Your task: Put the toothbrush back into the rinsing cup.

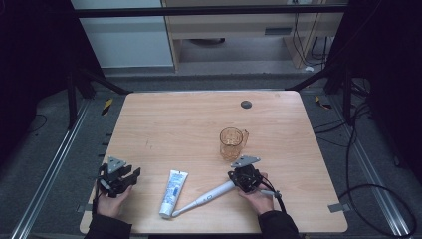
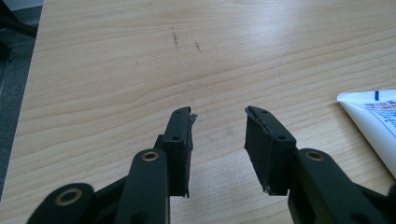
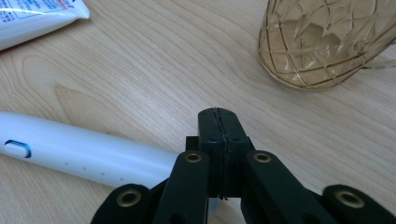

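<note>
Jaws of the right gripper (image 3: 218, 116) are clenched on nothing, the electric toothbrush (image 3: 88, 154) just left of them, its long axis crosswise; left gripper (image 2: 218, 122) jaws stand released over bare worktop (image 2: 116, 60); toothpaste tube (image 2: 373, 121) lies rightward.

The left gripper (image 2: 218, 122) hovers over the pale wooden tabletop (image 2: 140, 60), jaws spread apart with bare wood between them. Just right of the gripper lies a white tube (image 2: 373, 121), its flat end showing.
</note>
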`<state>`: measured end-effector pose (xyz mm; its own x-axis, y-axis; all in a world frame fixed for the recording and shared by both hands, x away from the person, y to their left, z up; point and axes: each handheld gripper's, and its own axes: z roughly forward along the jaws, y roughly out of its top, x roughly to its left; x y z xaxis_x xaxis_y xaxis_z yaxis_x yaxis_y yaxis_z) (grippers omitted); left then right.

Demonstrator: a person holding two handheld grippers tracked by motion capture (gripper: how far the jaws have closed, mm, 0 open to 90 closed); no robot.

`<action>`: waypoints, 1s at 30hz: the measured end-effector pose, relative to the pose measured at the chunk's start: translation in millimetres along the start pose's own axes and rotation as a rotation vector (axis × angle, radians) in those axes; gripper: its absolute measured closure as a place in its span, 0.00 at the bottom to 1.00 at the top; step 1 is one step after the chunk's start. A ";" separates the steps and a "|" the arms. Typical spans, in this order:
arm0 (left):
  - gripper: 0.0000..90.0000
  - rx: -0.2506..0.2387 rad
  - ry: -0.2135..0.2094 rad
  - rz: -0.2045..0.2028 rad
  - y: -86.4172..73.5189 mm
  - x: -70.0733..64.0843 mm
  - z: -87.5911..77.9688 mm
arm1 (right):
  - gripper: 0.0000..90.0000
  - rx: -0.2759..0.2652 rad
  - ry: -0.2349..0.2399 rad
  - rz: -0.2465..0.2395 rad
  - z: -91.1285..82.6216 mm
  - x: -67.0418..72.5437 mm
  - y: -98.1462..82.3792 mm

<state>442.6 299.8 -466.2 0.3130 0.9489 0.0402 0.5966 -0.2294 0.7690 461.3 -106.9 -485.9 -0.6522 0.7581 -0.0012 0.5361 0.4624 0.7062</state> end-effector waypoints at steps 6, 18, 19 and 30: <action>0.67 -0.002 0.000 0.000 0.0 0.2 -0.4 | 1.00 0.000 -0.001 0.008 -7.0 -2.4 -5.4; 0.68 -0.003 -0.001 0.000 0.2 -0.1 -1.1 | 1.00 -0.007 0.008 0.004 -19.4 -1.2 -13.0; 0.68 -0.004 0.000 0.001 0.1 -0.1 -1.1 | 1.00 -0.013 0.013 0.007 -20.9 -0.8 -13.4; 0.68 -0.008 0.000 -0.003 0.2 0.0 -2.1 | 1.00 -0.063 0.097 0.000 -39.5 16.4 -16.9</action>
<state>441.2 300.3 -464.6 0.3115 0.9495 0.0382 0.5918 -0.2253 0.7739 420.4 -120.5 -470.0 -0.7028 0.7084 0.0652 0.5034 0.4305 0.7491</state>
